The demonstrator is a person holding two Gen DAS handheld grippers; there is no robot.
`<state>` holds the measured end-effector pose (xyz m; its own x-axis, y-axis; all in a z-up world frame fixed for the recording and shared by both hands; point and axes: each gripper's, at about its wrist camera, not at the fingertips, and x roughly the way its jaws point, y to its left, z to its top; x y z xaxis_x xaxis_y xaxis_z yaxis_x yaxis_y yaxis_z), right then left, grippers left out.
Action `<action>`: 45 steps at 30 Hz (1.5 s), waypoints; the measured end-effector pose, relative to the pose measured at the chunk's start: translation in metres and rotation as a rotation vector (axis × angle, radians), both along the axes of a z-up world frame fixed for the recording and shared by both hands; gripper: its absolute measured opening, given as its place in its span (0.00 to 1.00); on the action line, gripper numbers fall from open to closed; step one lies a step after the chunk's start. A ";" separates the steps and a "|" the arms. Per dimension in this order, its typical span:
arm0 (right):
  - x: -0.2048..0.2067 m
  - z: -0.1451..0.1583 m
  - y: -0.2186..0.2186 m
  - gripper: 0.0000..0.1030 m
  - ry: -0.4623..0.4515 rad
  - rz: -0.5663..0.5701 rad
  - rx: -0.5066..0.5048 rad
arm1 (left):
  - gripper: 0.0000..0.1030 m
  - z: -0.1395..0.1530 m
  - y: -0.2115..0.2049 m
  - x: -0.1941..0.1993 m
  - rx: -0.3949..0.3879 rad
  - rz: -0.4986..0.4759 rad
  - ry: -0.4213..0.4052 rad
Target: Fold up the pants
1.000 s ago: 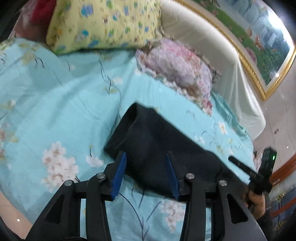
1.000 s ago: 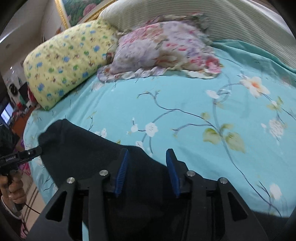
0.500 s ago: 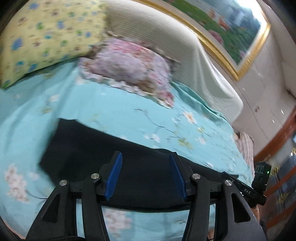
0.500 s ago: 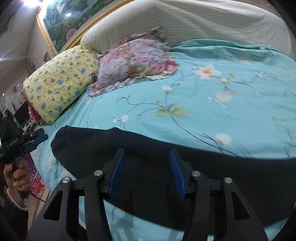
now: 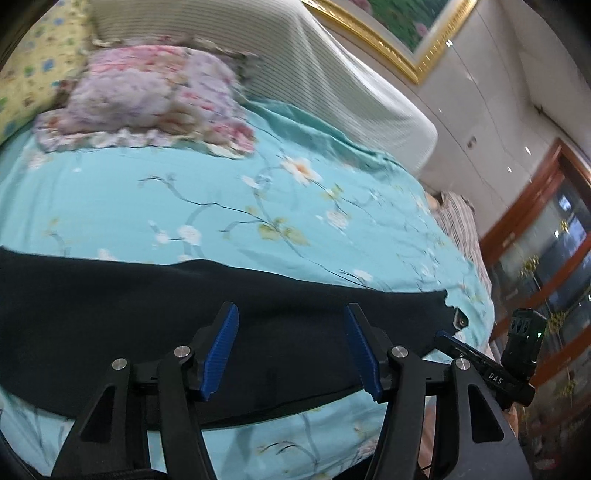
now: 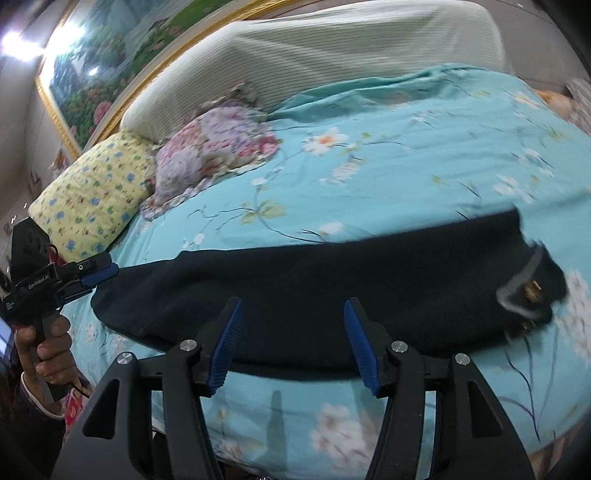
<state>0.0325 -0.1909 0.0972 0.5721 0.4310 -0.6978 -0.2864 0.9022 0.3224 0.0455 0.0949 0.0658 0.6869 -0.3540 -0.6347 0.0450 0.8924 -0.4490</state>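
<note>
Dark navy pants (image 5: 147,314) lie flat in a long strip across the turquoise floral bedsheet (image 5: 221,206), waistband with grey lining and metal fastener at the right end (image 6: 528,288). My left gripper (image 5: 290,350) is open and empty above the pants' near edge. My right gripper (image 6: 291,343) is open and empty, over the near edge of the pants (image 6: 332,280). Each gripper also shows in the other's view: the right one at the waistband end (image 5: 480,363), the left one near the leg end (image 6: 92,275).
A pink floral pillow (image 5: 147,99) and a yellow patterned pillow (image 6: 88,199) lie at the head of the bed. A cream striped headboard cover (image 6: 314,55) rises behind them. A framed painting (image 5: 406,33) hangs above. A wooden glass-door cabinet (image 5: 546,266) stands to the right.
Both views have swung toward the right end of the bed and pulled back from the pants. The pants now show at full length, with the waistband in sight. Both grippers stay open.
</note>
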 end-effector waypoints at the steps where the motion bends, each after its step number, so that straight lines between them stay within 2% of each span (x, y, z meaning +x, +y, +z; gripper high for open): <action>1: -0.003 -0.002 -0.008 0.56 0.003 -0.022 0.003 | 0.59 0.000 -0.006 0.004 0.002 -0.018 0.003; 5: -0.011 -0.005 -0.032 0.56 0.007 -0.085 0.016 | 0.63 0.002 -0.036 0.021 0.034 -0.084 0.015; 14: -0.017 -0.008 -0.077 0.56 0.010 -0.228 0.064 | 0.64 -0.005 -0.094 0.061 0.089 -0.230 0.053; 20: -0.017 -0.014 -0.105 0.58 0.035 -0.347 0.096 | 0.66 -0.011 -0.128 0.091 0.089 -0.315 0.083; 22: -0.018 -0.019 -0.113 0.62 0.056 -0.379 0.123 | 0.67 -0.013 -0.139 0.101 0.094 -0.342 0.095; 25: -0.015 -0.028 -0.124 0.62 0.079 -0.405 0.192 | 0.68 -0.017 -0.158 0.119 0.094 -0.399 0.114; 33: 0.002 -0.036 -0.137 0.62 0.109 -0.437 0.350 | 0.68 -0.034 -0.226 0.157 0.171 -0.578 0.166; 35: 0.003 -0.037 -0.139 0.57 0.101 -0.442 0.366 | 0.68 -0.036 -0.247 0.165 0.186 -0.635 0.171; 37: 0.005 -0.038 -0.139 0.26 0.096 -0.445 0.340 | 0.68 -0.038 -0.262 0.172 0.198 -0.673 0.181; 38: 0.005 -0.039 -0.141 0.19 0.098 -0.444 0.329 | 0.68 -0.040 -0.272 0.175 0.209 -0.698 0.187; 40: 0.003 -0.043 -0.149 0.15 0.102 -0.443 0.354 | 0.68 -0.043 -0.288 0.181 0.215 -0.741 0.197; 45: -0.003 -0.044 -0.159 0.14 0.083 -0.435 0.358 | 0.68 -0.054 -0.325 0.195 0.220 -0.840 0.244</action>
<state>0.0296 -0.3502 0.0535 0.6993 0.3858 -0.6018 0.1268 0.7616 0.6355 0.2404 -0.2304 0.0117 0.0942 -0.5314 -0.8419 0.6464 0.6758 -0.3542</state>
